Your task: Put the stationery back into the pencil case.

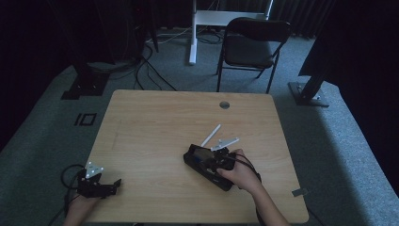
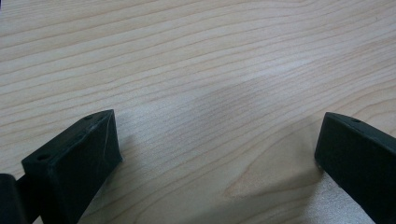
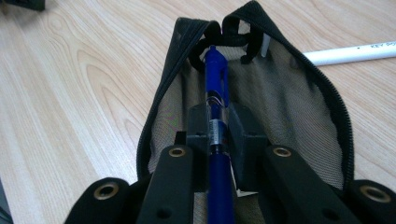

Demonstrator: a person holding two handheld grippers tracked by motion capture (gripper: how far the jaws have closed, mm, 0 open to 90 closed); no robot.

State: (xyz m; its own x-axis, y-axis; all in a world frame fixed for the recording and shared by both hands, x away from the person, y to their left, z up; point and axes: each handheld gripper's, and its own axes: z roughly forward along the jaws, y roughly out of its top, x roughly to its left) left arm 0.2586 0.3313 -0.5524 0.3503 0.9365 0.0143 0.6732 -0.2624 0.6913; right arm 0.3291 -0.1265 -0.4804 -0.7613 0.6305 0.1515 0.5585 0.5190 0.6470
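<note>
Closest to the lens in the right gripper view, the right gripper [image 3: 218,128] has its two black jaws clamped on a blue pen [image 3: 217,121], which runs straight up between them with its capped end pointing into the mouth of a black mesh pencil case [image 3: 299,107]. That pen sits over the open case, whose zip edge curves round both sides of the jaws, and the case lies flat on the wooden table [image 3: 84,93]. Just past the case, on the table to its right in this view, lies a white pen [image 3: 350,53].

From the high view, the right gripper [image 1: 217,162] and the person's hand rest on the pencil case [image 1: 200,162] near the middle of the table's near half, with the white pen [image 1: 211,135] and a second white piece [image 1: 226,143] lying just beyond it.

Over at the near left corner of the table, the left gripper [image 1: 115,184] is well apart from the case. Its jaws stand wide apart over bare wood, holding nothing, as the left gripper view [image 2: 215,154] shows
</note>
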